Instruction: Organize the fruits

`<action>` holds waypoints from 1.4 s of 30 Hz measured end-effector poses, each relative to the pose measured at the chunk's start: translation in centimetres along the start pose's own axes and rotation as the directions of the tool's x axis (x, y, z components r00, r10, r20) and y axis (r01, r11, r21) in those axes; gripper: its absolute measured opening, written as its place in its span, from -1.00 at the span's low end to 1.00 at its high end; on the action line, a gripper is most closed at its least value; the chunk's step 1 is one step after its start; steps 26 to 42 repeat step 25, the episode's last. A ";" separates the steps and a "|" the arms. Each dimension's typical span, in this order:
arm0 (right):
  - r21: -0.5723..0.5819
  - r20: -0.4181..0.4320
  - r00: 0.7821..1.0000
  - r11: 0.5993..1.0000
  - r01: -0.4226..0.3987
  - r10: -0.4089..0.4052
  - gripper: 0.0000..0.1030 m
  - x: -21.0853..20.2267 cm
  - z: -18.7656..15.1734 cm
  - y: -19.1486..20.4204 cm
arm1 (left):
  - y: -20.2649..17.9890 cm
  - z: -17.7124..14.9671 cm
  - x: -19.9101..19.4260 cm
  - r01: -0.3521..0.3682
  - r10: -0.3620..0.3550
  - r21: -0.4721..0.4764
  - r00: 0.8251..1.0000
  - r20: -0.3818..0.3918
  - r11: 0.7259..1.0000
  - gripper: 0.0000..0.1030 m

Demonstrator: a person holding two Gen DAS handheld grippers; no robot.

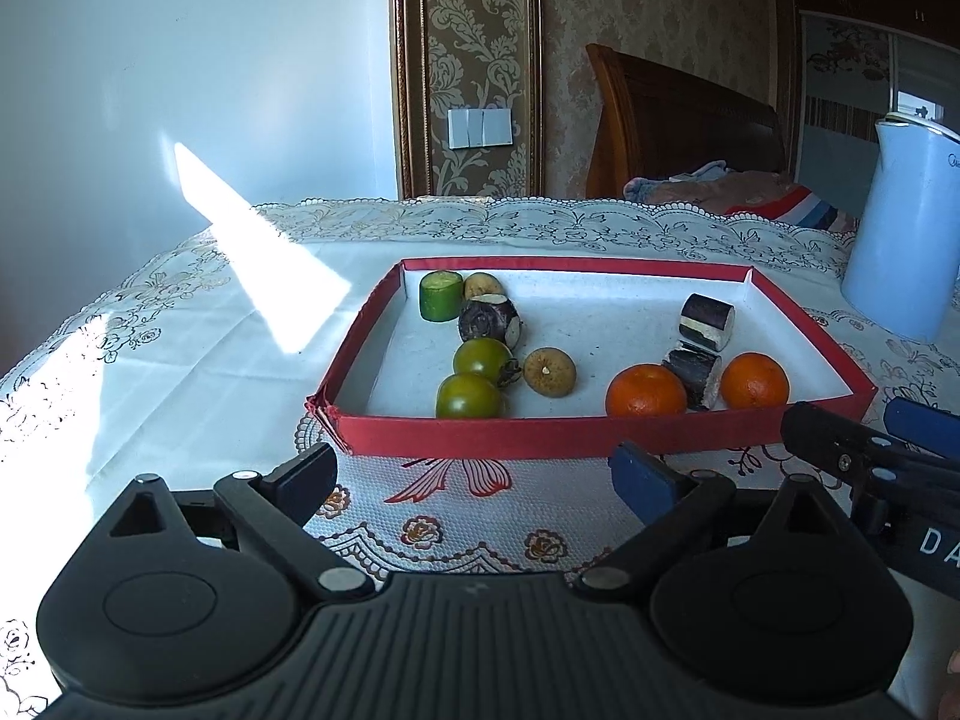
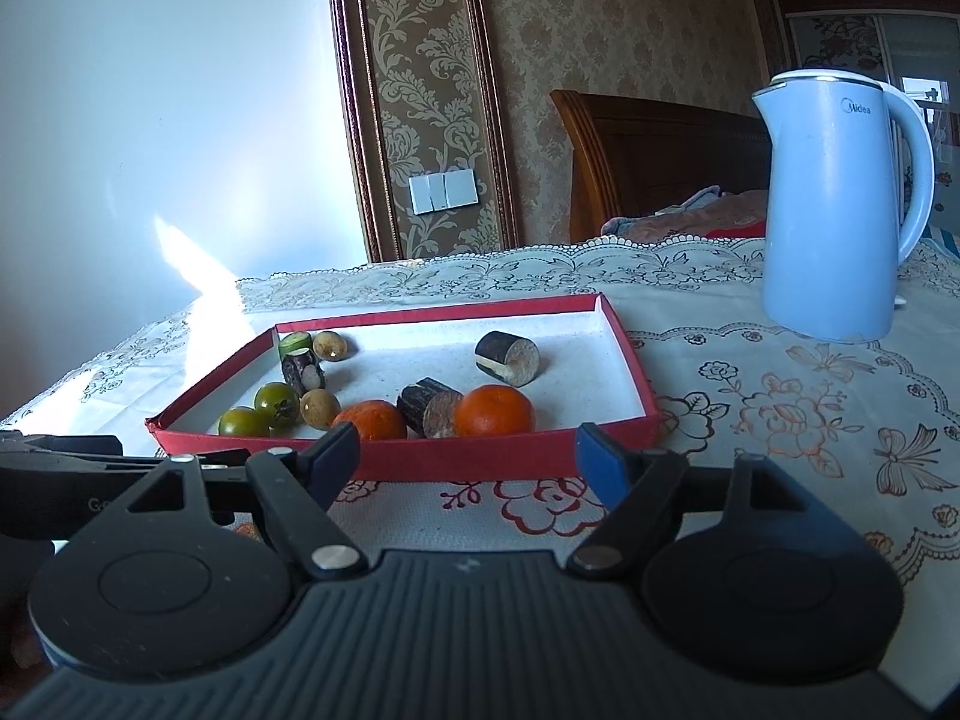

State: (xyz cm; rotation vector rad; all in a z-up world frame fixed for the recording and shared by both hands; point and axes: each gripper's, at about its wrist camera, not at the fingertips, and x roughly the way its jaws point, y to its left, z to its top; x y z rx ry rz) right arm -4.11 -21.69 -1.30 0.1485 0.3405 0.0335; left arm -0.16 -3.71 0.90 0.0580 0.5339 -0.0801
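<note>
- Left wrist view: the left gripper point(image 1: 474, 474) hovers low over the lace tablecloth point(image 1: 180, 324), fingers spread wide, nothing between them, just short of the near wall of the red tray point(image 1: 510, 435).
- Right wrist view: the right gripper point(image 2: 468, 450) is spread wide too, empty, also just in front of that tray's near wall, towards its right half.
- Count inside the tray: two oranges, two green tomatoes, two round brown fruits, three dark-skinned cut cylinders, one green cut cylinder.
- Oranges point(image 1: 646, 390) and point(image 1: 754, 381) sit at the near right, with a dark cylinder point(image 1: 695, 373) lying wedged between them, touching both, cut face pointing towards the grippers.
- A second dark cylinder point(image 1: 708, 321) lies apart behind them, long axis running left to right, pale cut end facing right.
- Green tomatoes point(image 1: 470, 396) and point(image 1: 483, 358) touch each other at the near left; a brown fruit point(image 1: 549, 372) sits just beside them.
- Far left corner: the green cylinder point(image 1: 441, 296) stands upright, cut face up, beside the other brown fruit point(image 1: 483, 286), with the third dark cylinder point(image 1: 489, 318) just in front.
- Outward still: a pale blue kettle point(image 2: 834, 204) stands upright on the cloth, beyond the tray's right end.
</note>
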 end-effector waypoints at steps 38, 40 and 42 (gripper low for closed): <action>-0.005 0.011 1.000 1.000 0.007 -0.007 0.72 -0.1 0.1 0.2 | -0.4 -0.5 0.1 -0.045 0.045 0.021 0.999 0.013 0.999 1.00; -0.005 0.011 1.000 1.000 0.007 -0.007 0.72 -0.1 0.1 0.2 | -0.4 -0.5 0.1 -0.045 0.045 0.021 0.999 0.013 0.999 1.00; -0.005 0.011 1.000 1.000 0.007 -0.007 0.72 -0.1 0.1 0.2 | -0.4 -0.5 0.1 -0.045 0.045 0.021 0.999 0.013 0.999 1.00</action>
